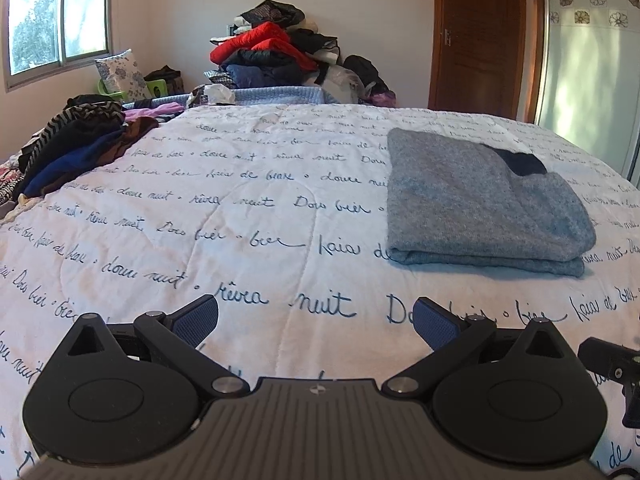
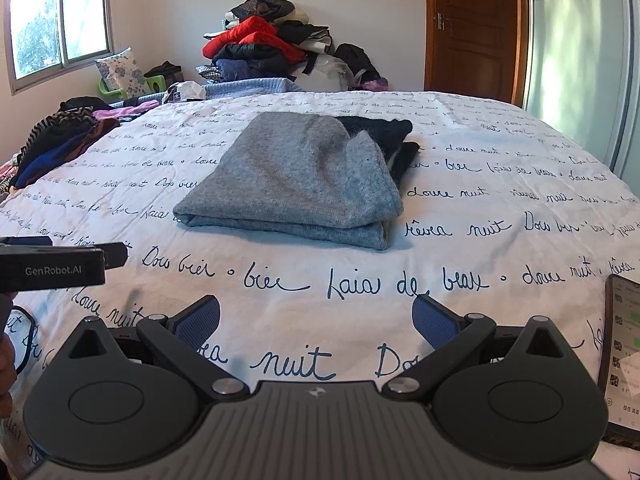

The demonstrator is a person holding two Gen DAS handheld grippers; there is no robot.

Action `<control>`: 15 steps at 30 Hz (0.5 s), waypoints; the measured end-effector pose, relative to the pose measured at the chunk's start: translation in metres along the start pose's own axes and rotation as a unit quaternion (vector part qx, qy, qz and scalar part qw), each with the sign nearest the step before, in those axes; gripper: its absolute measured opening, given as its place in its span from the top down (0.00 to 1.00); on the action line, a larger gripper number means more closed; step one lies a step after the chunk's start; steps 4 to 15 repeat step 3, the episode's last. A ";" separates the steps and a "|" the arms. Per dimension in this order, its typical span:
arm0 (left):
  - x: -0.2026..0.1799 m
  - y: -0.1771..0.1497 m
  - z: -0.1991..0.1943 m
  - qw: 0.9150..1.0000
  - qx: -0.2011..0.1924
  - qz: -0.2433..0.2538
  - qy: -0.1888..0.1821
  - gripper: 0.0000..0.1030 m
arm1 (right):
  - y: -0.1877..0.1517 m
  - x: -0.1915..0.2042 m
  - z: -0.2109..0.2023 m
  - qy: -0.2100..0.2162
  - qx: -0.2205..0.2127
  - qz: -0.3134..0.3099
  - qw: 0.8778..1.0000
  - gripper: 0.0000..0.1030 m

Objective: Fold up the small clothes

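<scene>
Left wrist view looks along the left gripper (image 1: pixel 316 320), whose black fingers with blue textured pads (image 1: pixel 196 320) are spread wide apart with nothing between them, hovering low over the white quilted bedspread printed with dark blue cursive script (image 1: pixel 240 208). The folded grey knitted sweater (image 1: pixel 480 200) lies flat on the bedspread ahead and to the right of this gripper, well apart from it, with a dark black garment piece (image 1: pixel 520 162) showing at its far right corner. At the right edge of this view a black part of the right gripper's body (image 1: pixel 612 364) pokes in.

Right wrist view shows the right gripper (image 2: pixel 316 320) equally wide, its blue pads (image 2: pixel 436 322) holding nothing, low above the same bedspread (image 2: pixel 500 200). From here the grey sweater (image 2: pixel 296 176) sits straight ahead near the middle of the bed, folded into a thick rectangle with its doubled edge toward the camera, and the black garment (image 2: pixel 384 130) lies partly under its far right side. The left gripper's black casing marked "GenRobot.AI" (image 2: pixel 52 270) enters at the left edge. A smartphone with a lit screen (image 2: pixel 622 356) rests on the bedspread at the right edge, just beside the right gripper.

A loose heap of dark striped, blue and brown clothes (image 1: pixel 76 144) lies along the bed's left side. Beyond the far end rises a tall pile of red, black and navy jackets (image 1: pixel 276 48) against the wall, with a window (image 1: pixel 60 16) to the left and a brown wooden door (image 1: pixel 480 32) to the right.
</scene>
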State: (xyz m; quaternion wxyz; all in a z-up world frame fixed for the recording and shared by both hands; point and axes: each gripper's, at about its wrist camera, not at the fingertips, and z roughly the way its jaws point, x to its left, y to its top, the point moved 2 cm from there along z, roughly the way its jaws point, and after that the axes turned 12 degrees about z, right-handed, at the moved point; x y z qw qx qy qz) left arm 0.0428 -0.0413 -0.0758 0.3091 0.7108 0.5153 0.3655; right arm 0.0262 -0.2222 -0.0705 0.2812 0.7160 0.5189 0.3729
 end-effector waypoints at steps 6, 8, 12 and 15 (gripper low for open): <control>0.027 0.005 0.000 0.999 -0.002 -0.033 0.007 0.01 | 0.001 0.004 0.002 0.018 0.004 -0.013 1.000 0.00; 0.027 0.005 0.000 0.999 -0.002 -0.033 0.007 0.01 | 0.001 0.004 0.002 0.018 0.004 -0.013 1.000 0.00; 0.027 0.005 0.000 0.999 -0.002 -0.033 0.007 0.01 | 0.001 0.004 0.002 0.018 0.004 -0.013 1.000 0.00; 0.027 0.005 0.000 0.999 -0.002 -0.033 0.007 0.01 | 0.001 0.004 0.002 0.018 0.004 -0.013 1.000 0.00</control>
